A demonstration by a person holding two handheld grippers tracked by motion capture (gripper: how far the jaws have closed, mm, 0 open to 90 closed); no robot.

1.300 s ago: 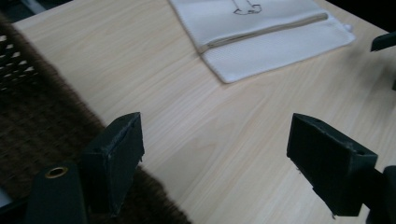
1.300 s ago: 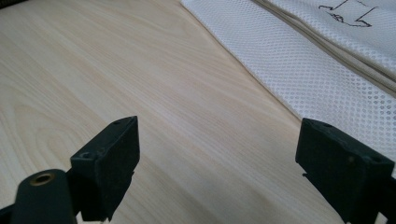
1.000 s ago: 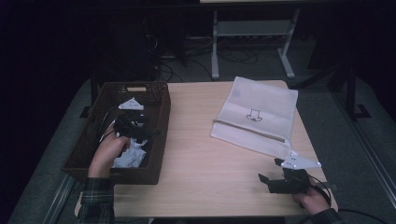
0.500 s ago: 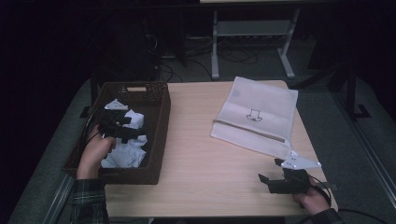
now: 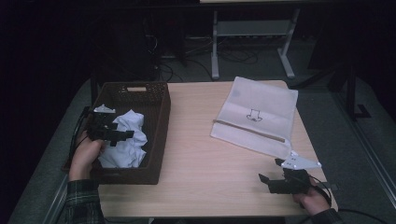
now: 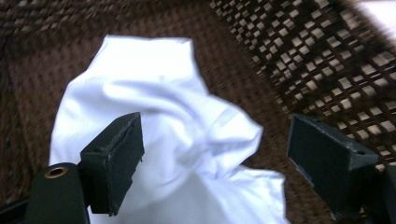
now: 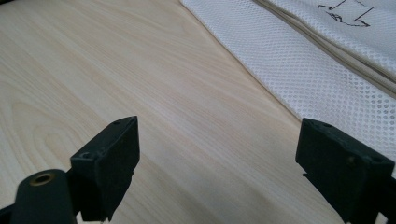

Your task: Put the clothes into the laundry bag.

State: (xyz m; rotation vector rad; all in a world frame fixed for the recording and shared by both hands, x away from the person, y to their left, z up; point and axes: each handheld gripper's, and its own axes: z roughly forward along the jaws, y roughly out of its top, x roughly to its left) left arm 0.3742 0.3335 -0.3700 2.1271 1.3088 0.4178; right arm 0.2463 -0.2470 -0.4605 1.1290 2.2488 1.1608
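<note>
Pale wooden tabletop (image 5: 201, 154) carries a dark brown woven basket (image 5: 156, 140) at its left edge, where the crumpled white cloth (image 6: 154, 121) lies directly ahead of the empty, wide-open left gripper (image 6: 215, 154), while the right gripper (image 7: 219, 163) rests far off, likewise agape and empty.

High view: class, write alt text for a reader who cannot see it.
A left gripper, jaws open, hovers over crumpled white cloth in a dark woven basket on a wooden table. The right gripper rests open near a white mesh bag.
</note>
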